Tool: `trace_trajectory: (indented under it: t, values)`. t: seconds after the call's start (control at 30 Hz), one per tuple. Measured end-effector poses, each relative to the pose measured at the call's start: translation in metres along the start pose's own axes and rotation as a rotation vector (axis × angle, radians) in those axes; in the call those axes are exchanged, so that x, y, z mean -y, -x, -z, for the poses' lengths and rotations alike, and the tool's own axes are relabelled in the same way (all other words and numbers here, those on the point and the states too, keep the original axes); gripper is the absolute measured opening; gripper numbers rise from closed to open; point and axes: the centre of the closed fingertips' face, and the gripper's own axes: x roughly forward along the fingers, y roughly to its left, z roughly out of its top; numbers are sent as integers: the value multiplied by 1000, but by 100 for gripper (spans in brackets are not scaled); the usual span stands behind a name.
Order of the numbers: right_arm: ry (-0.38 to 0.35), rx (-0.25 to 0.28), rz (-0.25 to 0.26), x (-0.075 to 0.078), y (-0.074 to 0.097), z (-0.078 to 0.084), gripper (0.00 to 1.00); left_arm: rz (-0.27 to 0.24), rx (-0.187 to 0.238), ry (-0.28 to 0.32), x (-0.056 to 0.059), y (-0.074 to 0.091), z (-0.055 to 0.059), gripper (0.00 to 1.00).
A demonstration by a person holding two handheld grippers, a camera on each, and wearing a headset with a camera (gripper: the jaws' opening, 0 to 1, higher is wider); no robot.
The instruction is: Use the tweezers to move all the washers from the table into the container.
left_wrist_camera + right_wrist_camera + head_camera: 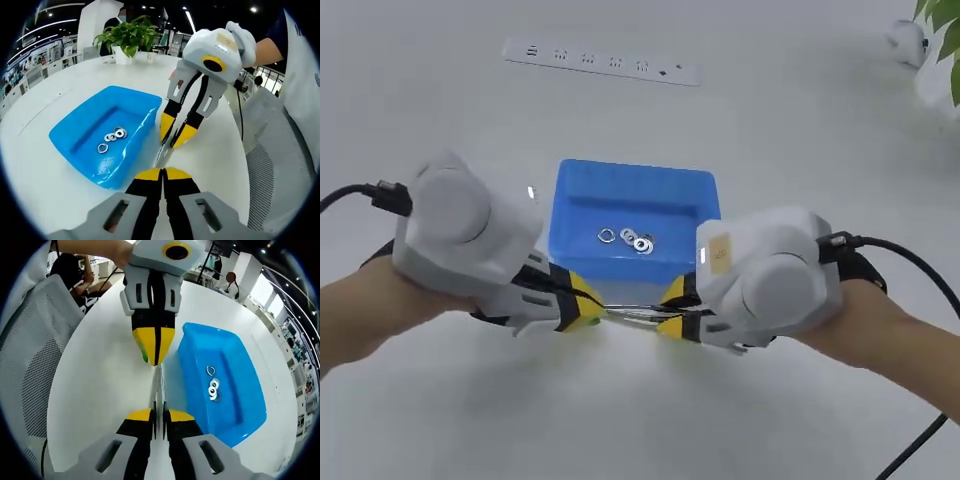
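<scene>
A blue container sits mid-table with several metal washers on its floor. Just in front of it, slim metal tweezers hang level between my two grippers, which face each other. The left gripper is shut on one end and the right gripper is shut on the other. In the left gripper view, my own yellow-tipped gripper pinches the tweezers, with the container and washers to the left. In the right gripper view, my own gripper clamps the tweezers, and the washers lie to the right.
A white power strip lies at the far side of the table. A potted plant stands near the far right corner. A mesh chair stands off the table's near edge. Cables trail from both grippers.
</scene>
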Motion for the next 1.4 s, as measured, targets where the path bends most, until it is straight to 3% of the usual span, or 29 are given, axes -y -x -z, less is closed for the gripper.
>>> trace_trajectory:
  t: [0.13, 0.33, 0.5, 0.6, 0.67, 0.87, 0.93, 1.03, 1.1, 1.27, 1.4]
  values:
    - [-22, -2, 17, 4, 2, 2, 21, -13, -7, 5, 2, 4, 1, 5]
    - [-35, -10, 46, -2, 13, 7, 21, -46, 27, 30, 7, 18, -3, 6]
    - [-158, 77, 124, -6, 35, 0, 21, -86, 79, 88, 20, 33, -3, 7]
    - [-256, 152, 187, -11, 53, -3, 21, -119, 160, 138, 33, 48, -8, 8]
    - [-266, 173, 225, -15, 65, -1, 21, -141, 194, 180, 39, 57, -5, 11]
    - [-330, 300, 262, -33, 95, -11, 22, -178, 217, 201, 56, 78, 8, 25]
    - [-319, 310, 305, -37, 108, -12, 22, -197, 177, 202, 62, 84, 16, 29]
    - [-313, 318, 344, -45, 122, -12, 23, -182, 36, 83, 78, 92, 31, 35]
    - [-331, 326, 358, -51, 128, -10, 26, -188, 0, 39, 83, 97, 32, 43]
    - [-391, 342, 370, -61, 134, -3, 45, -229, 6, 15, 82, 104, 23, 62]
    - [-390, 319, 370, -69, 135, -3, 67, -273, -4, -35, 79, 105, 13, 78]
